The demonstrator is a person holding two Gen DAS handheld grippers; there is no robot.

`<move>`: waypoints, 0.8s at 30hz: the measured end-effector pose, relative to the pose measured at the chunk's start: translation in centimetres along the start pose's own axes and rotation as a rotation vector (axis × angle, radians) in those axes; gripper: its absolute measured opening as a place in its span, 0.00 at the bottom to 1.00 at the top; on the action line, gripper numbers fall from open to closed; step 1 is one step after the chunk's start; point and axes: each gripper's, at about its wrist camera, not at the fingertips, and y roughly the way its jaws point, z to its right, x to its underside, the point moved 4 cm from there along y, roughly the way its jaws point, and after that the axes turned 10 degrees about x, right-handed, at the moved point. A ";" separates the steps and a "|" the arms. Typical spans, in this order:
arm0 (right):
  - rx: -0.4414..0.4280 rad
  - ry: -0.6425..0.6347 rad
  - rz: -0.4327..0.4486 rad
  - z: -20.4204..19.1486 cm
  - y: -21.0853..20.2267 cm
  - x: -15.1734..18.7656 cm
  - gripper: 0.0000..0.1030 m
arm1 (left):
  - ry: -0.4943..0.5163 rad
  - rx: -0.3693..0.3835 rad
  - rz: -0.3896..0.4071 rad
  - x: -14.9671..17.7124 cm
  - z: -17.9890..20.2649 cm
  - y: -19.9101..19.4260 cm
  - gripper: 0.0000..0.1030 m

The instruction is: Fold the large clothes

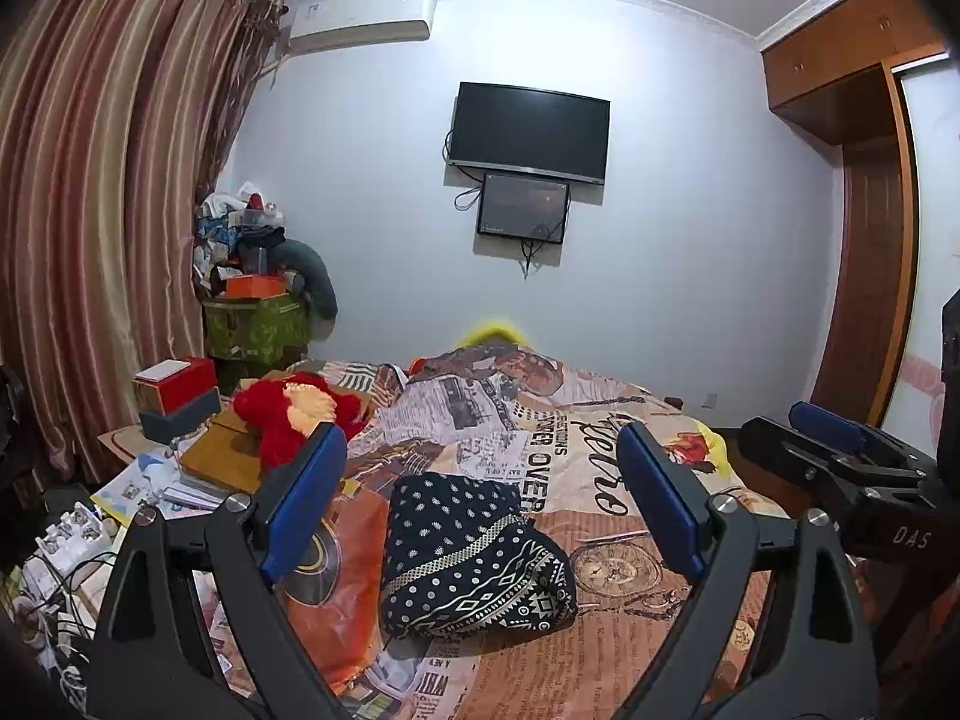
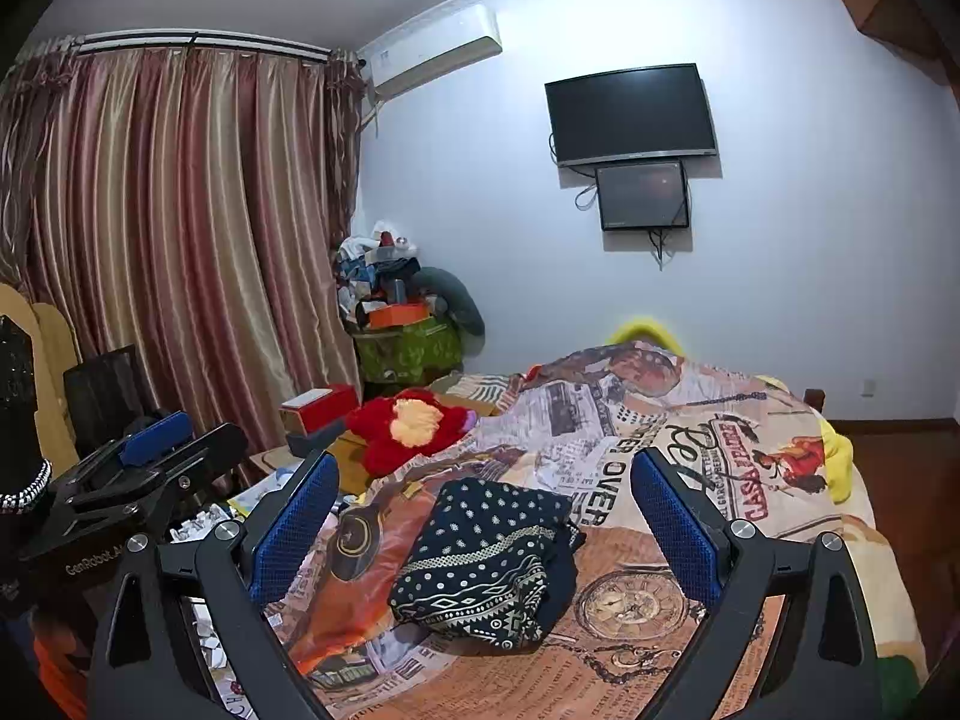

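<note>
With both my left tool and right tool spread apart and empty above the folded dark garment, a careless grab risks undoing its folds on the bed.

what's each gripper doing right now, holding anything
left gripper: open, empty, above the folded navy dotted garment
right gripper: open, empty
</note>
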 end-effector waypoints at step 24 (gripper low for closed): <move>-0.006 0.002 -0.004 -0.2 0.2 0.1 0.95 | 0.002 0.011 -0.011 0.1 -0.3 0.2 0.89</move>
